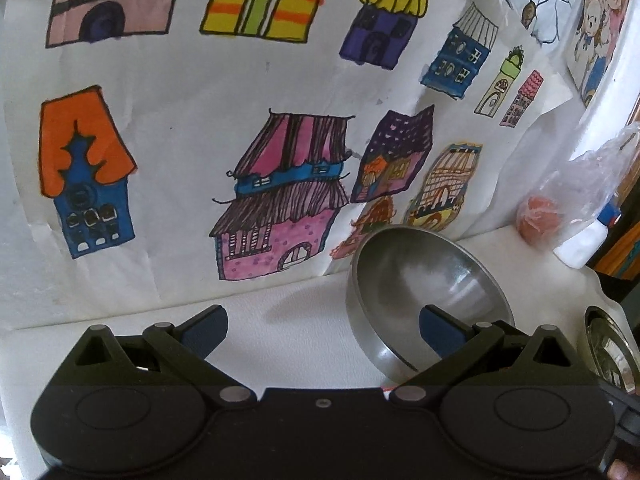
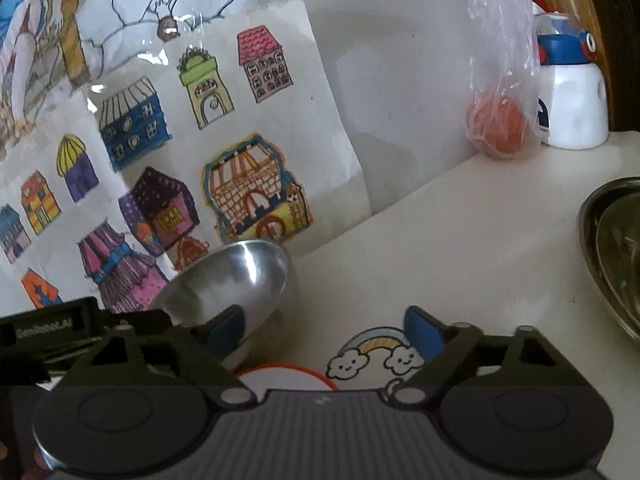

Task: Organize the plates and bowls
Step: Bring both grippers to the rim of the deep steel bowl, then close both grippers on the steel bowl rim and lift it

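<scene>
On the white tabletop [image 2: 460, 240], close to the wall of house drawings [image 1: 280, 200], a steel bowl [image 1: 424, 288] sits tilted, one side of its rim lifted, its mouth turned up and toward the near side. Round as it is, it has no long axis to speak of; what matters is that its opening faces partly sideways instead of straight up. In the left wrist view the left tongs [image 1: 322, 326] stand wide open and empty, with the right blue pad [image 1: 438, 330] in front of the bowl's near rim; whether it touches the metal I cannot tell. The right tongs [image 2: 322, 330] are open as well, gripping nothing, above a rainbow sticker [image 2: 376, 350] and a red-rimmed white disc [image 2: 284, 376].

A larger steel dish [image 2: 612, 252] lies at the right edge, well apart from the bowl.

The risk, as I judge it, is the tilt: a nudge from either pad on the smooth, curved wall could rock or spin the bowl, or send it sliding toward the wall. A pinch on the thin rim alone may slip, since polished steel offers little purchase. A bagged orange ball [image 2: 500, 124] and a white bottle [image 2: 572, 108] stand far right.
</scene>
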Demonstrator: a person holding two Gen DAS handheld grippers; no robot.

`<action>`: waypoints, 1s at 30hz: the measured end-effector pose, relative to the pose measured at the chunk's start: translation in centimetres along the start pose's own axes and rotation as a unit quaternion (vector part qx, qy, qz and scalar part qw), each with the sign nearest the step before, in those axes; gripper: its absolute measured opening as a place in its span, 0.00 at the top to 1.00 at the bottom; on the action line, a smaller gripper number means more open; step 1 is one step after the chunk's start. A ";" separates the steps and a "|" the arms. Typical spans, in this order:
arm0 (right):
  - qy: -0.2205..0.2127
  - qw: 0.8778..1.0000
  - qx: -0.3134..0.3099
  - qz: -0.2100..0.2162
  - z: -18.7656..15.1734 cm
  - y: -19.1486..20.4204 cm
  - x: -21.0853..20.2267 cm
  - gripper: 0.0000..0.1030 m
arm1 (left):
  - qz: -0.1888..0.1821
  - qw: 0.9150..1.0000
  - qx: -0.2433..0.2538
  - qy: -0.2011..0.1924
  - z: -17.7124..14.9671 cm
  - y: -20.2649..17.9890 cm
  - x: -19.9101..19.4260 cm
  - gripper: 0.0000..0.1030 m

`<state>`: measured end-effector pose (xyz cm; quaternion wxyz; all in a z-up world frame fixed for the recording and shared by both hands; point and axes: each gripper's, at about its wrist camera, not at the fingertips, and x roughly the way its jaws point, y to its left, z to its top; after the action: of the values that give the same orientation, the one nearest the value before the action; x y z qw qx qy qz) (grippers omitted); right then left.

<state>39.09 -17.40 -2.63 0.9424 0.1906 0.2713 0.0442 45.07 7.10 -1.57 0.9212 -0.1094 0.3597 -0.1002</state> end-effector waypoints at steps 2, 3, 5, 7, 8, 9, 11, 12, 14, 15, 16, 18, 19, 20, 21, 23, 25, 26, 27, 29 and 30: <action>0.001 1.000 0.000 0.009 0.1 0.1 0.2 0.22 | -0.003 1.000 -0.003 0.001 0.1 0.0 0.1 0.05; 0.002 1.000 -0.001 0.010 0.1 0.1 0.2 0.23 | -0.005 1.000 -0.003 0.002 0.1 0.0 0.2 0.06; 0.002 1.000 -0.004 0.014 0.1 0.3 0.3 0.28 | -0.007 1.000 -0.003 0.005 0.2 -0.1 0.4 0.10; 0.001 1.000 -0.003 0.021 0.0 0.4 0.4 0.33 | -0.011 1.000 -0.003 0.006 0.2 -0.2 0.5 0.14; 0.002 1.000 -0.002 0.024 0.0 0.4 0.4 0.38 | -0.013 1.000 -0.003 0.007 0.3 -0.2 0.5 0.16; 0.002 1.000 -0.002 0.027 0.0 0.4 0.4 0.41 | -0.015 1.000 -0.003 0.008 0.3 -0.4 0.6 0.17; 0.002 0.999 -0.001 0.033 0.0 0.5 0.4 0.45 | -0.019 1.000 -0.003 0.011 0.3 -0.5 0.8 0.24; 0.002 0.999 -0.001 0.035 0.0 0.5 0.4 0.47 | -0.022 1.000 -0.002 0.013 0.2 -0.5 0.8 0.26; 0.002 0.999 -0.001 0.040 -0.1 0.5 0.5 0.52 | -0.026 1.000 0.001 0.018 0.2 -0.7 1.0 0.35; 0.001 0.999 -0.001 0.041 -0.1 0.6 0.5 0.54 | -0.028 0.999 0.002 0.022 0.2 -0.8 1.1 0.39; 0.001 0.999 -0.001 0.043 -0.1 0.6 0.5 0.56 | -0.031 0.999 0.004 0.026 0.2 -0.9 1.2 0.47; 0.001 0.999 0.002 0.049 0.0 0.5 0.5 0.59 | -0.037 0.999 0.007 0.034 0.2 -1.0 1.5 0.54; 0.002 0.999 0.003 0.052 0.0 0.5 0.5 0.60 | -0.038 0.999 0.009 0.034 0.2 -1.0 1.5 0.55; 0.002 0.999 0.004 0.054 0.0 0.5 0.5 0.62 | -0.039 0.999 0.011 0.034 0.2 -1.1 1.5 0.57; 0.003 0.998 0.005 0.056 0.0 0.5 0.5 0.63 | -0.040 0.999 0.013 0.034 0.3 -1.2 1.6 0.59; 0.003 0.998 0.007 0.061 0.0 0.4 0.4 0.66 | -0.044 0.998 0.012 0.034 0.3 -1.3 1.6 0.65; 0.004 0.998 0.009 0.066 0.0 0.4 0.4 0.68 | -0.048 0.998 0.014 0.034 0.4 -1.4 1.6 0.71; 0.004 0.998 0.011 0.069 0.0 0.4 0.5 0.69 | -0.050 0.998 0.016 0.033 0.4 -1.6 1.6 0.73; 0.004 0.998 0.012 0.069 0.0 0.4 0.5 0.69 | -0.049 0.998 0.016 0.032 0.4 -1.5 1.3 0.73; 0.004 0.997 0.013 0.070 0.0 0.4 0.5 0.69 | -0.047 0.998 0.014 0.029 0.4 -1.6 1.2 0.74; 0.004 0.997 0.015 0.070 0.0 0.3 0.5 0.70 | -0.048 0.998 0.012 0.027 0.3 -1.5 1.2 0.75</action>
<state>39.51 -16.98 -2.79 0.9327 0.2234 0.2621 0.1066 45.96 5.39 -1.69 0.9065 -0.1129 0.3775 -0.1514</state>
